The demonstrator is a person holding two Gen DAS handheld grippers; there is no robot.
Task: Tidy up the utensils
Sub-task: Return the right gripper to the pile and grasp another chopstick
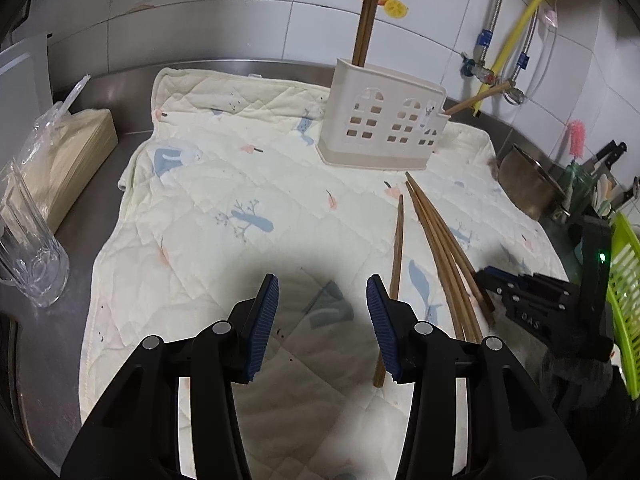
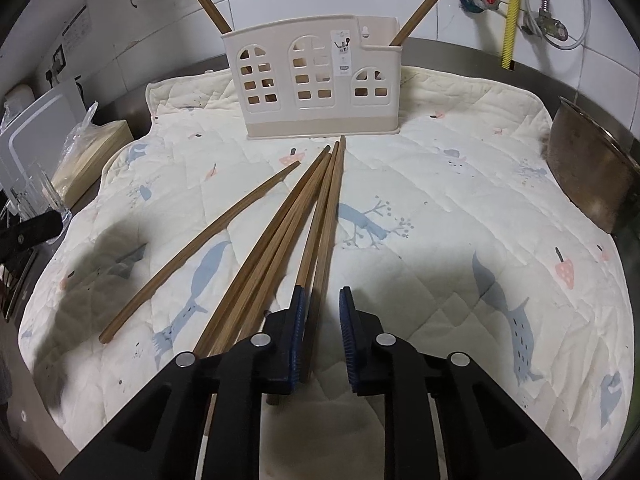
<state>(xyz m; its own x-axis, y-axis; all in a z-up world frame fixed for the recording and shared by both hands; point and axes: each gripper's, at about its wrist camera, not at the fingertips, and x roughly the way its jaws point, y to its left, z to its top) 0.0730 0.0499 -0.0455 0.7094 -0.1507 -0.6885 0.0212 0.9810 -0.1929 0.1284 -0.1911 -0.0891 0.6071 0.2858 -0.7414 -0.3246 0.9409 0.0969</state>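
Evidently mid-pickup: right tongs (image 2: 323, 332) lowered close over the quilted cream cloth with blue animal prints (image 2: 460, 208), blue ribbed pads (image 2: 347, 336) apart, straddling the near end of one brown wooden chopstick (image 2: 326, 240) without yet clamping it. Judged to need a squeeze on that single stick next, then a lift clear of its neighbours so none got dragged along. Pointed forward and slightly down, along the sticks toward the holder.

Left tongs (image 1: 323, 320) held higher and off to the side, pads wide apart, gripping nothing, only cloth between them; a lone chopstick (image 1: 394, 276) just beside the right pad.

Farther out, a fanned bundle of loose chopsticks (image 2: 280, 240) on the cloth, tips toward the beige plastic house-shaped utensil holder (image 2: 316, 84). Already stowed there: upright chopsticks (image 2: 206, 4) at one end and another (image 2: 426, 8) leaning from the other. Beyond, steel worktop (image 1: 100, 96) and tiled wall.
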